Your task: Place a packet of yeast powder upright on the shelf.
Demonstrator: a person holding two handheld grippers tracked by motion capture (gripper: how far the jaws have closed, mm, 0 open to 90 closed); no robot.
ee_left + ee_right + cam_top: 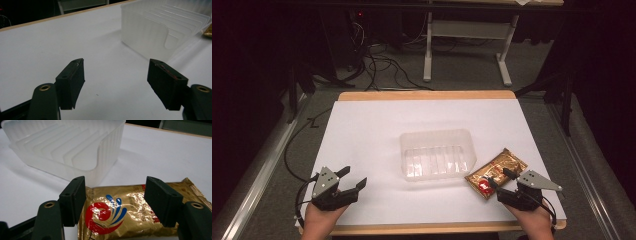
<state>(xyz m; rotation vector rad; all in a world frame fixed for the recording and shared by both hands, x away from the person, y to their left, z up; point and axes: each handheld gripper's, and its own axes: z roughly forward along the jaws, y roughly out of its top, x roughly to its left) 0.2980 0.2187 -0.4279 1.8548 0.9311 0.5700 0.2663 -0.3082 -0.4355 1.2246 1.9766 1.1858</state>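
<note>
Right gripper (113,202): jaws wide apart, astride the shiny gold foil snack packet (130,215), not gripping.
Left gripper (116,85): spread wide, holding nothing.
Left to do: packet not yet in the clear ribbed plastic tray (75,150) just beyond.

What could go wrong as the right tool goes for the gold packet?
The right tool is open over the packet, which lies flat and glossy, so the jaws may slide off or crush it. The packet's corner also sits close to the tray, and a nudge might shove that light tray.
</note>
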